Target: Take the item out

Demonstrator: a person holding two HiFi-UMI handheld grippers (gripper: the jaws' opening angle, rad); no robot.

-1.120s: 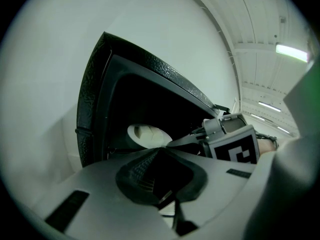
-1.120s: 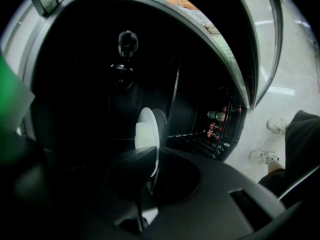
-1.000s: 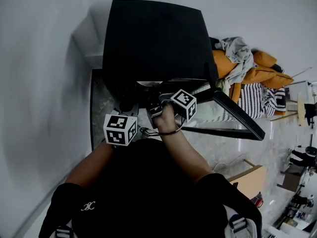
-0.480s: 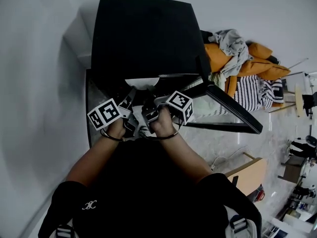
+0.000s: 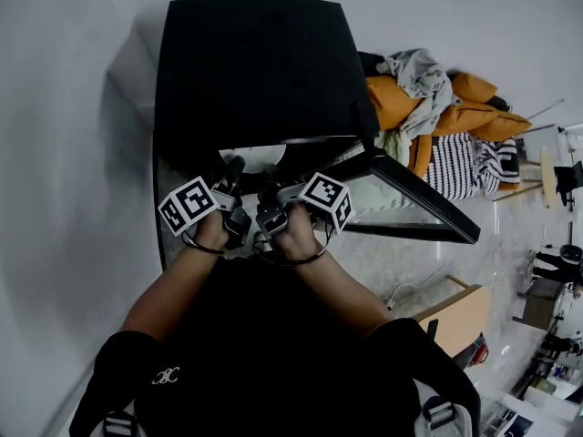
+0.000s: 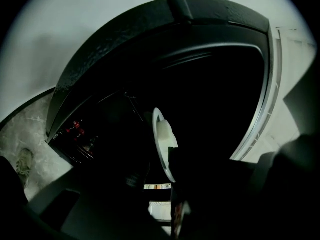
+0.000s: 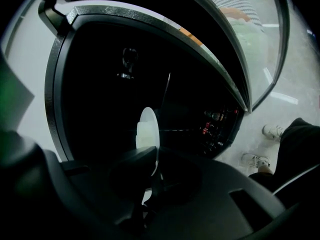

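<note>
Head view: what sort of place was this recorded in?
Probably a lived-in room in a home rather than a workshop: a black oven-like cabinet with its glass door swung open, clothes heaped on orange cushions, and a glossy stone-look floor.

Head cam: steep down over black appliance (image 5: 255, 71). Gripper cams: close, facing inside; share white plate (image 6: 164, 159).
</note>
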